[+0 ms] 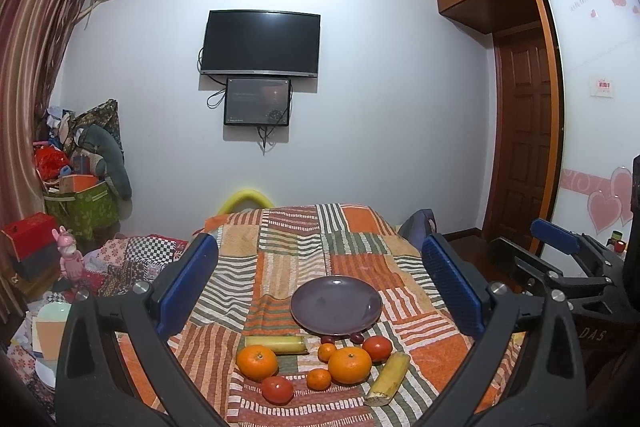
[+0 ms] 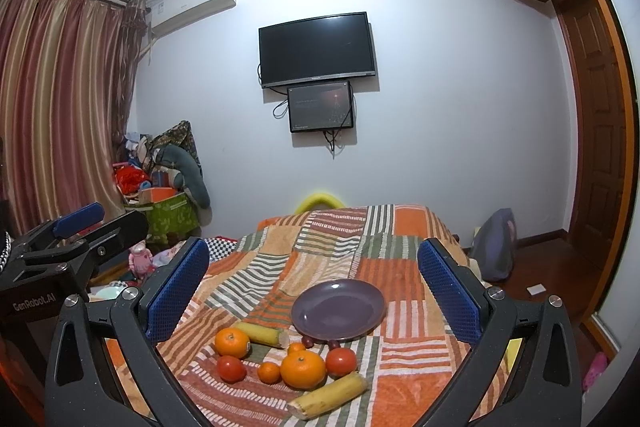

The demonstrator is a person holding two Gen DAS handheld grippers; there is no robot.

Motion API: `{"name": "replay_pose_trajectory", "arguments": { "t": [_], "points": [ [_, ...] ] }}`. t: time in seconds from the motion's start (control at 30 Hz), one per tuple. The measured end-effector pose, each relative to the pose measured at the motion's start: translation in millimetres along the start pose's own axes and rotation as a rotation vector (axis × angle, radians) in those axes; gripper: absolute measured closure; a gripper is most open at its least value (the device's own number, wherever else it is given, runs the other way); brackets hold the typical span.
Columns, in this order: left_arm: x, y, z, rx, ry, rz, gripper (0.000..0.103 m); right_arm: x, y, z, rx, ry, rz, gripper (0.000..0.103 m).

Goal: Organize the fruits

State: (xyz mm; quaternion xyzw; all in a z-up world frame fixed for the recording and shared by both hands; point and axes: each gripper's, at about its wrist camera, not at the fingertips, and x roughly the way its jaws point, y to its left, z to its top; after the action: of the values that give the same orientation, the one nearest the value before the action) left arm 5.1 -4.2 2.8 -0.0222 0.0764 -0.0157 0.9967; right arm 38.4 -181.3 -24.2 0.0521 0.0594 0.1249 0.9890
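Note:
An empty purple plate (image 1: 336, 303) (image 2: 338, 308) sits on a patchwork cloth. In front of it lie two big oranges (image 1: 257, 361) (image 1: 349, 365), two small tangerines (image 1: 319, 378), two red tomatoes (image 1: 277, 389) (image 1: 377, 348), two yellow banana pieces (image 1: 388, 379) (image 1: 277, 344) and small dark red fruits (image 1: 357, 337). My left gripper (image 1: 320, 283) is open and empty, held above and behind the fruit. My right gripper (image 2: 314, 287) is open and empty too, likewise above the fruit. The big orange (image 2: 302, 369) and the near banana piece (image 2: 328, 395) lie closest in the right wrist view.
The patchwork cloth (image 1: 288, 247) covers a raised surface running back toward a white wall with a TV (image 1: 260, 43). Clutter and a green box (image 1: 86, 207) stand at the left. A wooden door (image 1: 520, 147) and wardrobe are at the right.

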Motion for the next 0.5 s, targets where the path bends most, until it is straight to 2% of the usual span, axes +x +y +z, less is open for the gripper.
{"name": "replay_pose_trajectory", "arguments": {
  "t": [0.5],
  "points": [
    [-1.9,-1.3,-1.7,0.005,-0.007,-0.001,0.000,-0.3,1.1,-0.4,0.003,0.001,0.009,0.000]
  ]
}}
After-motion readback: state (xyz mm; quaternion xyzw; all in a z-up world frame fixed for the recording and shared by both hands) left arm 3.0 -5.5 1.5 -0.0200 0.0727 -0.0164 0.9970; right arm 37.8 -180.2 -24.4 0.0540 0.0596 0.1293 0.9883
